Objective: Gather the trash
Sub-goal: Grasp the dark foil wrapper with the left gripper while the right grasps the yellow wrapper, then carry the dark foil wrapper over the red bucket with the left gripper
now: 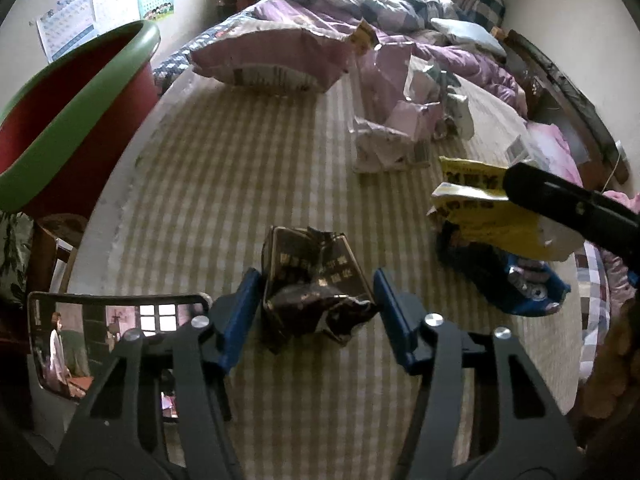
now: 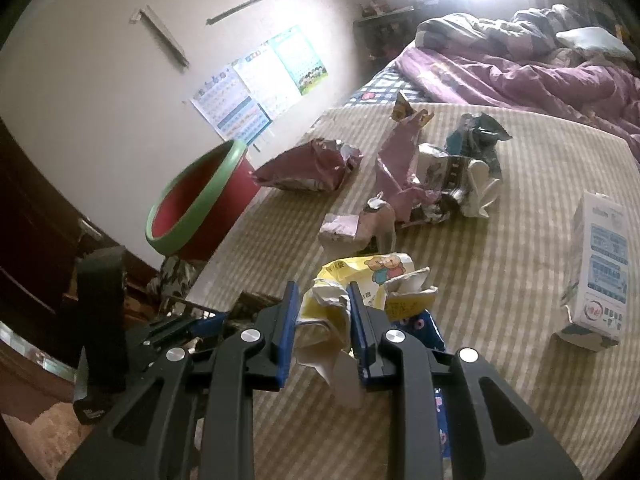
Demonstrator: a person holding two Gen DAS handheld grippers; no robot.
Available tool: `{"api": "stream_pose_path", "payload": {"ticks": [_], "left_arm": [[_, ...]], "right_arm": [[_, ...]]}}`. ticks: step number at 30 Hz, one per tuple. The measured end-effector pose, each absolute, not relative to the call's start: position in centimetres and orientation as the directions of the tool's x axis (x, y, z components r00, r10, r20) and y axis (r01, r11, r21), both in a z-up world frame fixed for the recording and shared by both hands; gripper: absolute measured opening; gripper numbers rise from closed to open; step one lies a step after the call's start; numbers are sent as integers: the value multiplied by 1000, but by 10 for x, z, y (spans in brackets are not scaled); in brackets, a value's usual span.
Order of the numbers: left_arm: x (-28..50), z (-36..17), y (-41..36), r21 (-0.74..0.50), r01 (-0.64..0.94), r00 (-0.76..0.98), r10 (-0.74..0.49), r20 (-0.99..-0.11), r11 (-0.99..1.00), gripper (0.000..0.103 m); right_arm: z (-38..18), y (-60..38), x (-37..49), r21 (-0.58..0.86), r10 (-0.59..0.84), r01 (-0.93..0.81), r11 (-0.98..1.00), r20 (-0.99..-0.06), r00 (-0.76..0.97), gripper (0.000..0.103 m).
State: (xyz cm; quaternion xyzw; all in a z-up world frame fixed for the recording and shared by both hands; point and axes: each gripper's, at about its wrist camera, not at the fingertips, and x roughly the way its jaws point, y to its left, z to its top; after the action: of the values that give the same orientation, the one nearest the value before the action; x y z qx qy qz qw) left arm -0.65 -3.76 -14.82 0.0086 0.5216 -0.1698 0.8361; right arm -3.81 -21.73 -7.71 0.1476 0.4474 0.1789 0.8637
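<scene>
My left gripper (image 1: 316,276) is shut on a crumpled dark brown wrapper (image 1: 316,284) just above the striped mattress (image 1: 240,168). My right gripper (image 2: 324,304) is shut on a crumpled yellow wrapper (image 2: 360,284) with a bear print; it also shows in the left wrist view (image 1: 480,208). A blue wrapper (image 1: 516,280) lies under the yellow one. A red bin with a green rim (image 1: 60,120) stands off the mattress's left edge, and shows in the right wrist view (image 2: 196,200) too. Pink wrappers (image 2: 312,164) and more crumpled packaging (image 2: 440,176) lie further back.
A white carton (image 2: 600,264) stands on the mattress at the right. Purple and checked bedding (image 1: 400,20) is piled at the far end. Posters (image 2: 256,88) hang on the left wall. A dark cabinet (image 2: 36,200) stands beyond the bin.
</scene>
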Motion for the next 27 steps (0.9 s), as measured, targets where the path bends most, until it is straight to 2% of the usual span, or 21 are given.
{"api": "stream_pose_path", "payload": {"ticks": [5, 14, 27], "left_arm": [[-6, -145, -35, -161, 281, 414, -271, -869, 946, 55], [-10, -123, -29, -131, 266, 499, -253, -829, 955, 55], [2, -76, -11, -115, 235, 619, -240, -748, 965, 55]], "right_arm": [[-82, -202, -37, 358, 416, -213, 909, -749, 516, 30], [-96, -184, -37, 298, 384, -250, 921, -800, 462, 28], [-49, -182, -31, 296, 391, -256, 920, -692, 607, 25]]}}
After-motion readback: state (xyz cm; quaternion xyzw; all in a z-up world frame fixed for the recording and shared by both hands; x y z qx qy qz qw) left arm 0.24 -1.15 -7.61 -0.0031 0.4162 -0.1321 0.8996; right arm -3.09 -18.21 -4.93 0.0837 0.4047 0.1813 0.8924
